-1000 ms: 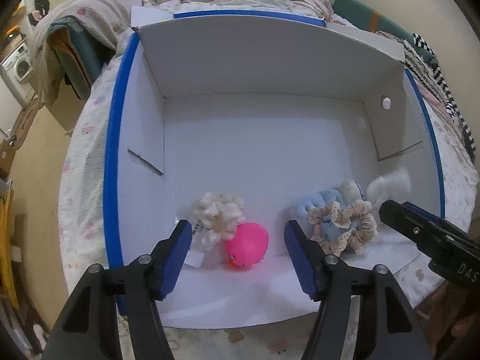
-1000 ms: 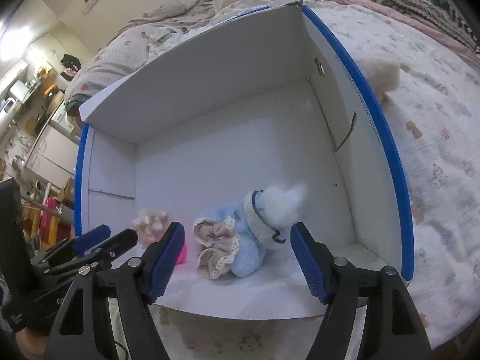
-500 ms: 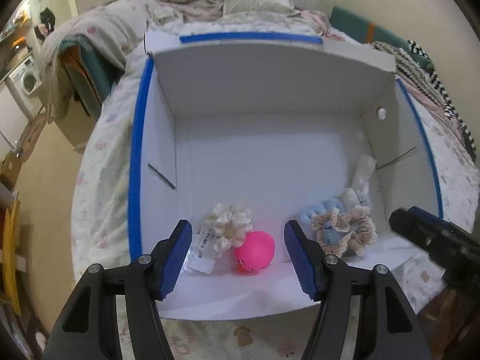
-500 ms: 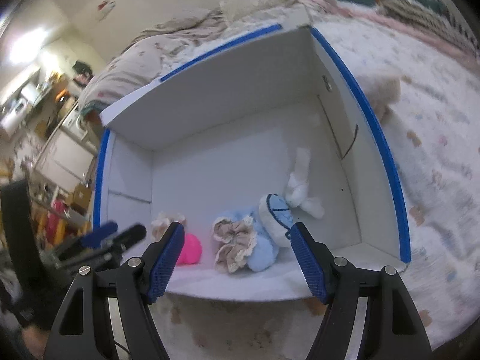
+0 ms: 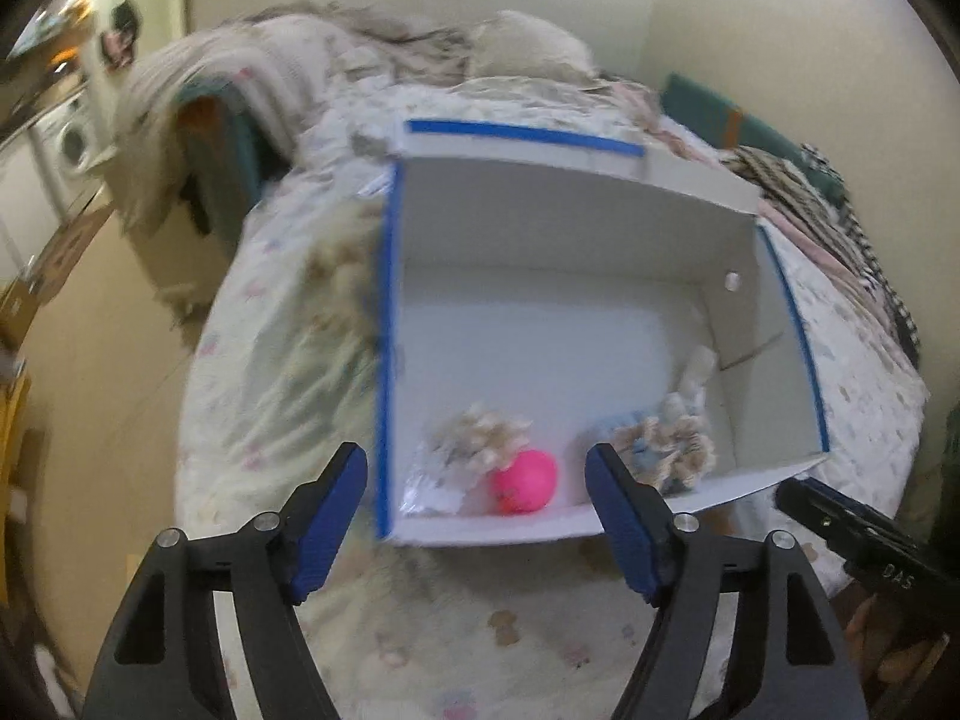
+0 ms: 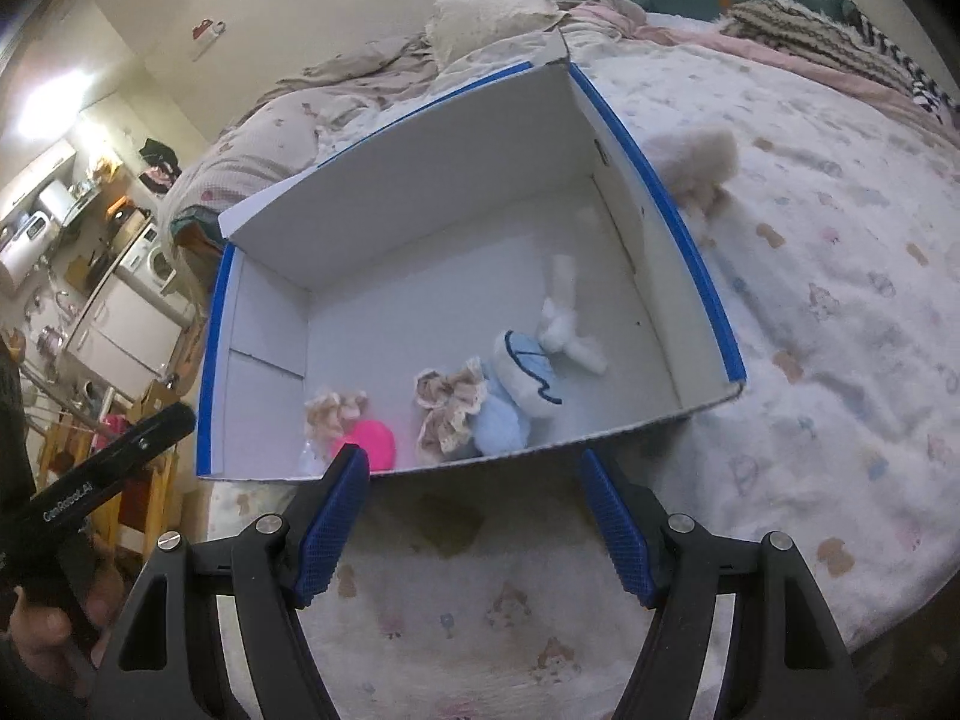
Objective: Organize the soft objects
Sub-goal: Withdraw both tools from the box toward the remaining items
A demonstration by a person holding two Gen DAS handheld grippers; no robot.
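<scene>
A white box with blue edges (image 5: 384,360) (image 6: 690,240) lies on the bed. Inside it sit a pink ball (image 5: 525,481) (image 6: 375,444), a cream scrunchie (image 5: 480,441) (image 6: 336,411), a beige lace scrunchie (image 5: 672,450) (image 6: 447,402) and a blue and white plush doll (image 6: 528,372). My left gripper (image 5: 477,516) is open and empty, in front of the box's near wall. My right gripper (image 6: 474,516) is open and empty, also in front of the box. A fluffy cream soft toy (image 6: 696,165) lies on the bed right of the box.
The bed cover (image 6: 810,330) spreads around the box. Crumpled bedding and a pillow (image 6: 492,9) lie behind it. Striped and green cloths (image 6: 810,18) lie at the far right. Past the bed's left edge are floor, a washing machine (image 5: 72,141) and shelves (image 6: 72,222).
Both grippers have pulled back and up out of the box. The doll, in mid-air over the box a second ago, now lies on the box floor.
</scene>
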